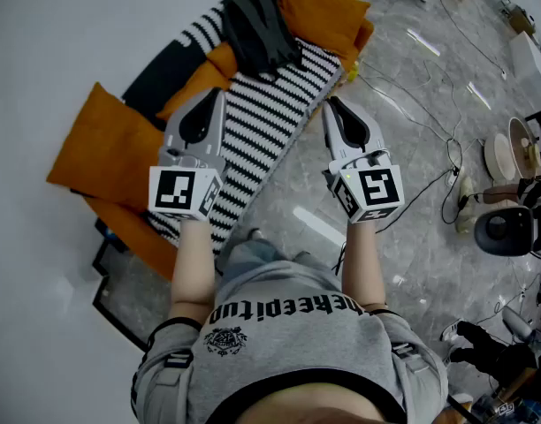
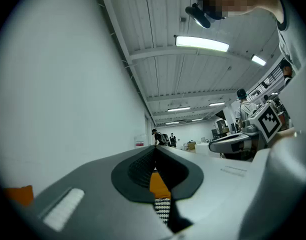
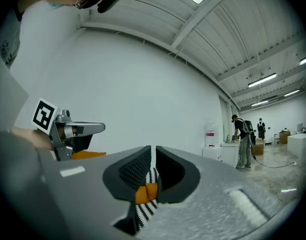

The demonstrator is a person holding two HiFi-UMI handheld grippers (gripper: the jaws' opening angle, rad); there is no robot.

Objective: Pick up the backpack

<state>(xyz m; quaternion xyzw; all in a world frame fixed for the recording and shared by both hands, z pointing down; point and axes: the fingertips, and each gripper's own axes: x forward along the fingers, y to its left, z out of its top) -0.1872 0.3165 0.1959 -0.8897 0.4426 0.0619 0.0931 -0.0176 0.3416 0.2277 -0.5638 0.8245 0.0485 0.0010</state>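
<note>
Grey left gripper and grey right gripper, fingers closed on nothing, on the person's side of the black fabric backpack.

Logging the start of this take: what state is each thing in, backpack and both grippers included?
backpack: lying on the striped seat, not held.
left gripper: shut, empty, over the seat.
right gripper: shut, empty, apart from the backpack.
orange cushion: lying on the seat, untouched.
</note>
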